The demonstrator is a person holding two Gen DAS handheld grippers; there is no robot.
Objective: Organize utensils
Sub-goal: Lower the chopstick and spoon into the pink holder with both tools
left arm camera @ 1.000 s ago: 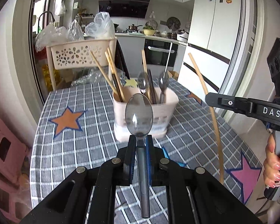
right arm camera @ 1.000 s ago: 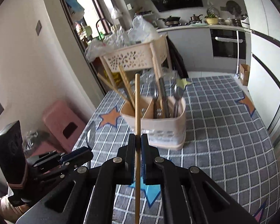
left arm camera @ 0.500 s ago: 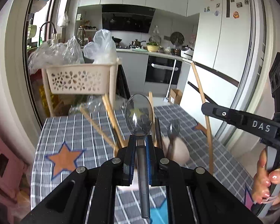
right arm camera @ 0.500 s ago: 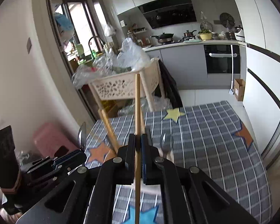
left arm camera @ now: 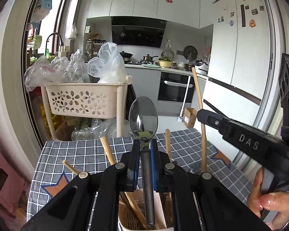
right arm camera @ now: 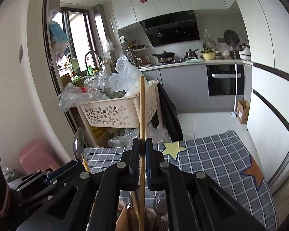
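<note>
My left gripper [left arm camera: 143,144] is shut on a metal spoon [left arm camera: 143,115], bowl up, its handle reaching down into the beige utensil holder [left arm camera: 125,217] right below. My right gripper [right arm camera: 142,144] is shut on a wooden chopstick [right arm camera: 142,105], held upright, its lower end over the holder [right arm camera: 123,221]. The holder has several chopsticks [left arm camera: 107,152] and metal utensils [right arm camera: 157,204] in it. The right gripper [left arm camera: 240,136] and its chopstick [left arm camera: 199,115] show at the right of the left wrist view. The spoon [right arm camera: 78,144] shows at the left of the right wrist view.
The holder stands on a table with a grey checked cloth [right arm camera: 212,154] with star patches. A beige basket rack [left arm camera: 82,100] with plastic bags stands beyond the table's far edge. A pink stool [right arm camera: 36,156] is on the left. A white fridge [left arm camera: 240,57] is to the right.
Both grippers have moved forward to stand over the holder, which has slid from the middle of both views to the bottom edge. Both stay shut on their utensils.
</note>
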